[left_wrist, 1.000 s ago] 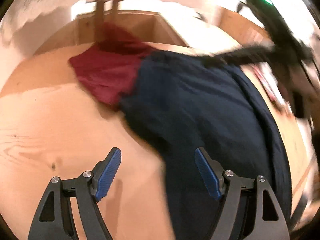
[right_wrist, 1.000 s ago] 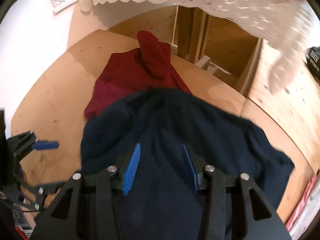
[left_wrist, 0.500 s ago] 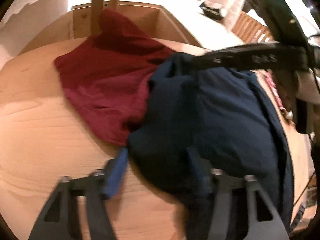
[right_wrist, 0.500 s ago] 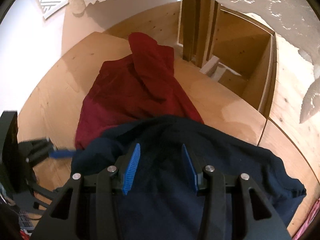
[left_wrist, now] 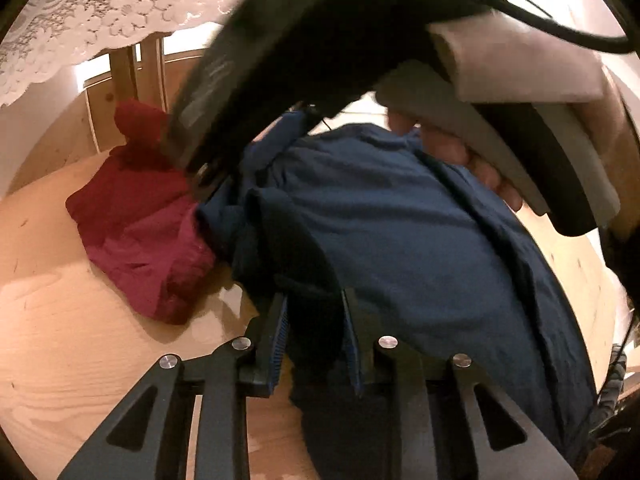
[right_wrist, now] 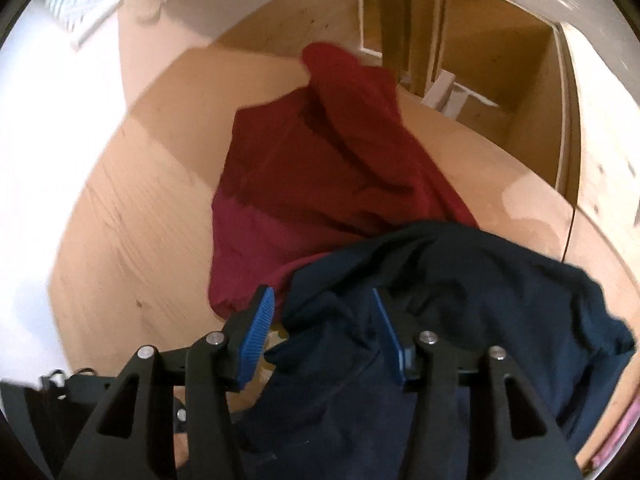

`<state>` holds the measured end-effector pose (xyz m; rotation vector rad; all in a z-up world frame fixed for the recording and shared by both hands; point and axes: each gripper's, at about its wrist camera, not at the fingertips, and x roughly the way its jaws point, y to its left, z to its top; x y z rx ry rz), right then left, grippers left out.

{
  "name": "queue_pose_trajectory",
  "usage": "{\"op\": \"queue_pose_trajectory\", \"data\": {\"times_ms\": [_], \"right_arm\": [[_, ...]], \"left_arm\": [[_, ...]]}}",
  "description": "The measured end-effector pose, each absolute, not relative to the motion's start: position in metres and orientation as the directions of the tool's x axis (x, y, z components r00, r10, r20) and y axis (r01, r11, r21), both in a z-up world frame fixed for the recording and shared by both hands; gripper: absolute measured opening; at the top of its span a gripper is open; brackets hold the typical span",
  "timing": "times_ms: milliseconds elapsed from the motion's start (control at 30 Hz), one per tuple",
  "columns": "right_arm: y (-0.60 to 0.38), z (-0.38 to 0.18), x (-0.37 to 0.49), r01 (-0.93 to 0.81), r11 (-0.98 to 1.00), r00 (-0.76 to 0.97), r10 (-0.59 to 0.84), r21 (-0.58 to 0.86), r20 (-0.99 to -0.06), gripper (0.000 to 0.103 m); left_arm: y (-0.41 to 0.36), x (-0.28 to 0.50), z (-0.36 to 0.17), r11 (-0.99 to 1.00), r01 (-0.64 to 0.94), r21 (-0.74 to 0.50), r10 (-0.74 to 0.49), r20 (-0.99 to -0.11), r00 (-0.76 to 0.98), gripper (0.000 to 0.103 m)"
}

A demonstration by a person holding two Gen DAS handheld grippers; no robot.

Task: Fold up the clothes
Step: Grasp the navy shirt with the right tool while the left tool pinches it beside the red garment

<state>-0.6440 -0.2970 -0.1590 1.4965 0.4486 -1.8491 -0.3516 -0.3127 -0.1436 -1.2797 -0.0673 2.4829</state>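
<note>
A navy garment [left_wrist: 420,240] lies spread over the wooden table [left_wrist: 60,340], and its far edge overlaps a crumpled red garment [left_wrist: 136,224]. My left gripper [left_wrist: 316,332] is closing, with a bunched fold of the navy cloth filling the gap between its blue pads. In the right wrist view the navy garment [right_wrist: 460,280] lies under my right gripper [right_wrist: 324,332], with the red garment [right_wrist: 320,168] beyond. Its jaws are opening; cloth lies between them, but the left pad [right_wrist: 256,336] stands clear of it. A hand [left_wrist: 456,152] holding the right gripper's black body looms across the top of the left wrist view.
A lace curtain [left_wrist: 100,20] hangs over the table's far side. Open wooden shelving [right_wrist: 500,60] stands behind the red garment. A white wall [right_wrist: 48,120] borders the table on the left. Bare wood [right_wrist: 140,220] shows left of the clothes.
My left gripper moved onto the navy garment's edge and narrowed from wide open onto a fold. My right gripper's jaws widened and it shifted toward the red garment, now looming over the left view.
</note>
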Motion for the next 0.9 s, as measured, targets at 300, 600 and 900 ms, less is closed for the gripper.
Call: {"op": "queue_pose_trajectory", "data": {"times_ms": [300, 600, 900], "right_arm": [[-0.307, -0.188, -0.629, 0.760, -0.650, -0.183, -0.205, -0.006, -0.962, 0.040], [-0.282, -0.169, -0.634, 0.768, -0.636, -0.162, -0.316, 0.082, -0.935, 0.009], [-0.248, -0.163, -0.669, 0.702, -0.660, -0.039, -0.409, 0.267, -0.912, 0.009]], "left_arm": [[-0.295, -0.356, -0.165, -0.924, -0.325, -0.201, 0.345, -0.805, -0.484, 0.023], [-0.281, -0.365, -0.171, -0.936, -0.338, -0.101, 0.273, -0.813, -0.514, 0.029], [-0.269, -0.379, -0.195, -0.933, -0.345, -0.103, 0.267, -0.842, -0.469, 0.029]]}}
